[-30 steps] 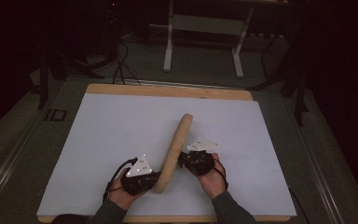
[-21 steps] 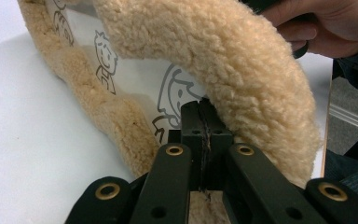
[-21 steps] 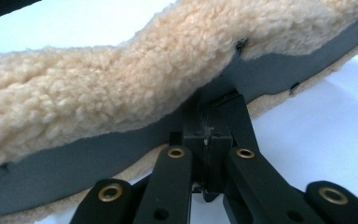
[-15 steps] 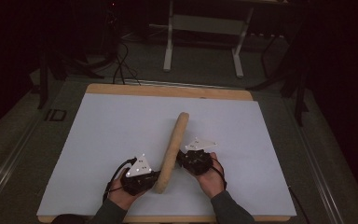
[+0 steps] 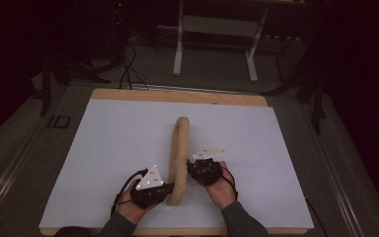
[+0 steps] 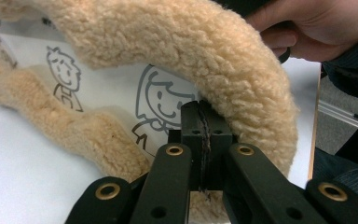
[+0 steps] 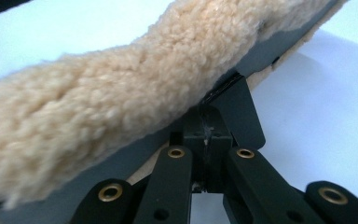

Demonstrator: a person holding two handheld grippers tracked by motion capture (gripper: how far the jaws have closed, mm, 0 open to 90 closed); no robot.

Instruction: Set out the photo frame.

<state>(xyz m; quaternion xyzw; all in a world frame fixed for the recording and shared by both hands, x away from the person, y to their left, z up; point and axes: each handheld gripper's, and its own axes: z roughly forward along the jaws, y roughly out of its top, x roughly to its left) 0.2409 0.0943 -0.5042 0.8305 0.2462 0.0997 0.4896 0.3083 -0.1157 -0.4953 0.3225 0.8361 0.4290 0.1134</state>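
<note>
Fleecy tan sherpa-lined grey garment [image 5: 178, 158], lower centre, is pinched by both closed grippers, left gripper [image 6: 203, 140] and right gripper [image 7: 206, 122]. Lifting evenly should keep its edges aligned.

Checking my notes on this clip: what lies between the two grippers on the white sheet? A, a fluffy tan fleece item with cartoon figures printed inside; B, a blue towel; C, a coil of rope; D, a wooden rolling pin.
A: the fleece item shows curly tan pile, and the left gripper view shows cartoon figures on its inner side.
</note>
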